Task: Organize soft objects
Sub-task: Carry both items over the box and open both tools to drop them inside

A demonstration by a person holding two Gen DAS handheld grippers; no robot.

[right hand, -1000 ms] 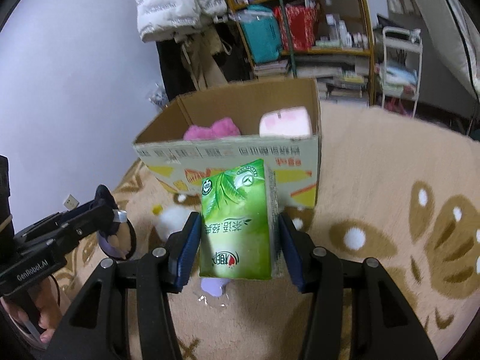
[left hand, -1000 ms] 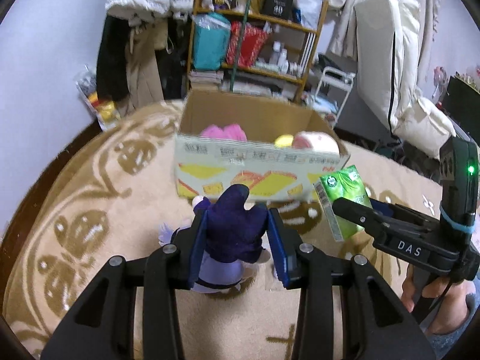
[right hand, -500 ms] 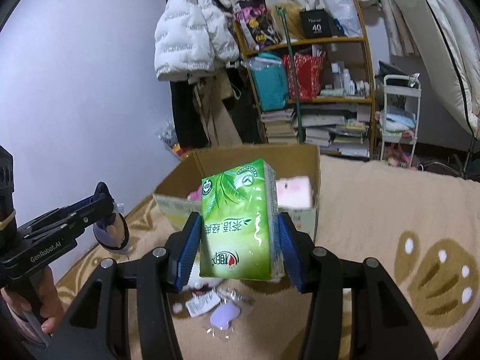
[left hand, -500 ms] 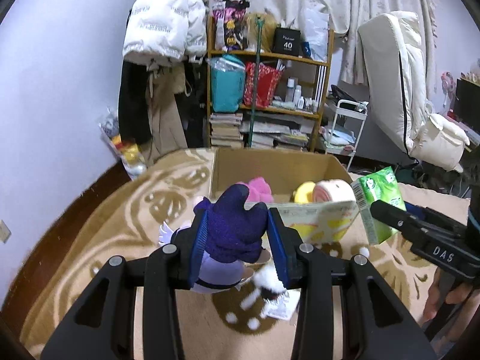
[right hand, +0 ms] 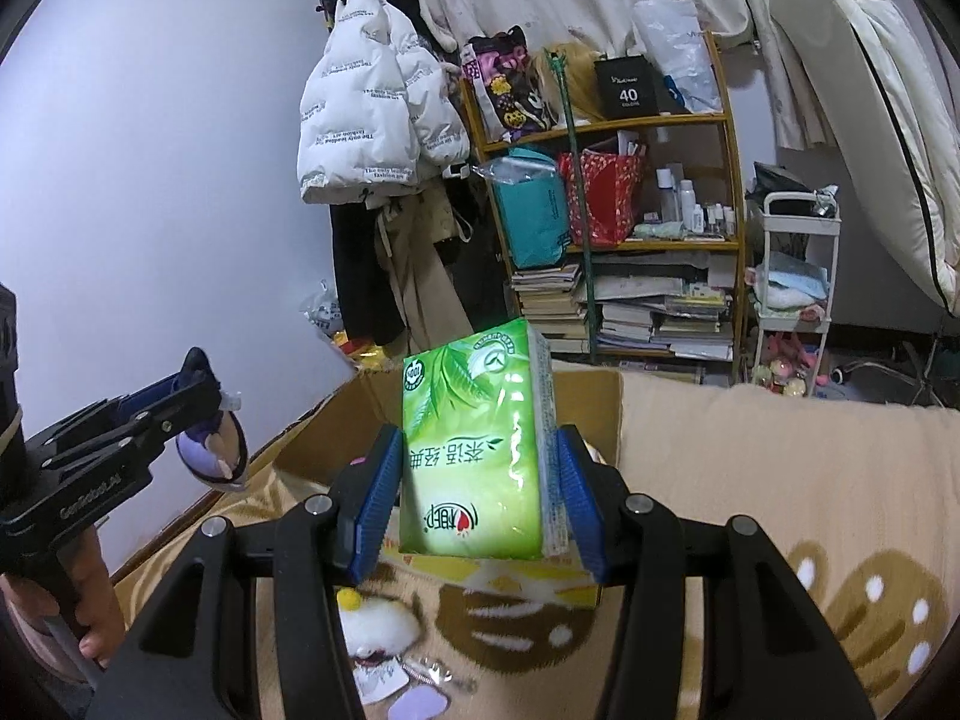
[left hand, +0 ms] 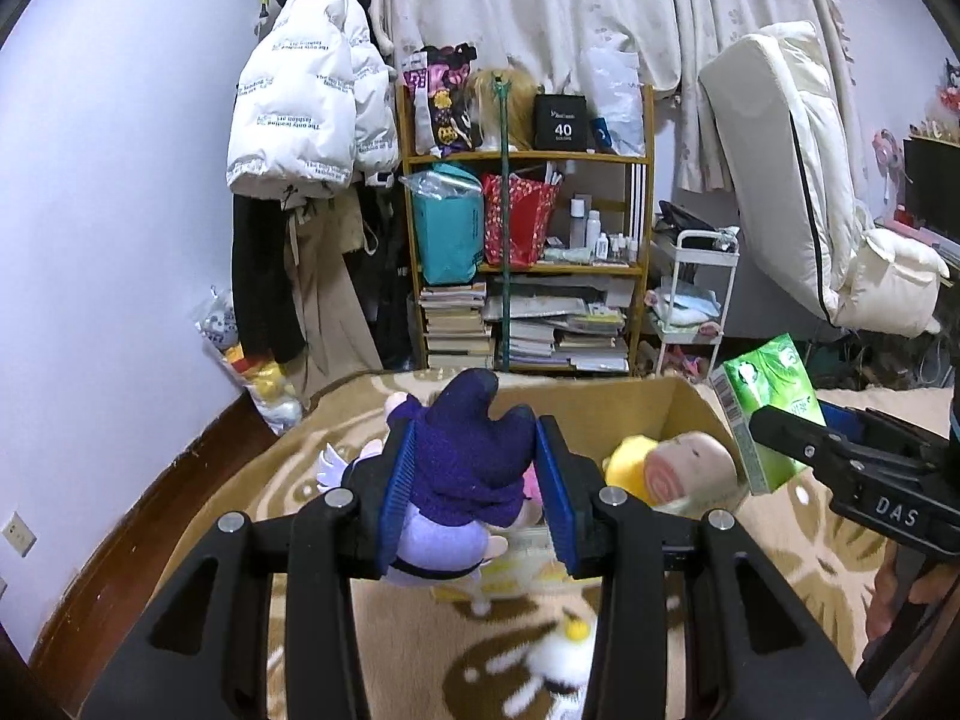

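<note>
My left gripper (left hand: pixel 474 483) is shut on a purple plush doll (left hand: pixel 465 468) with a dark purple hat, held above the near edge of an open cardboard box (left hand: pixel 690 405). My right gripper (right hand: pixel 477 489) is shut on a green tissue pack (right hand: pixel 480 450), held upright above the box (right hand: pixel 600 390). Inside the box lie a yellow plush (left hand: pixel 630 459) and a pink-and-cream plush (left hand: pixel 690 462). The tissue pack also shows at the right of the left wrist view (left hand: pixel 768 414); the doll shows at the left of the right wrist view (right hand: pixel 213 450).
A small white plush with a yellow tip (right hand: pixel 381 624) lies on the patterned rug (right hand: pixel 780 480) in front of the box, next to small tags (right hand: pixel 414 702). A cluttered wooden shelf (left hand: pixel 528 264), hung coats (left hand: pixel 312 120) and a white cart (left hand: pixel 696 300) stand behind.
Both grippers have risen and moved forward with their loads, from in front of the box to above it. The box now sits lower in both views.
</note>
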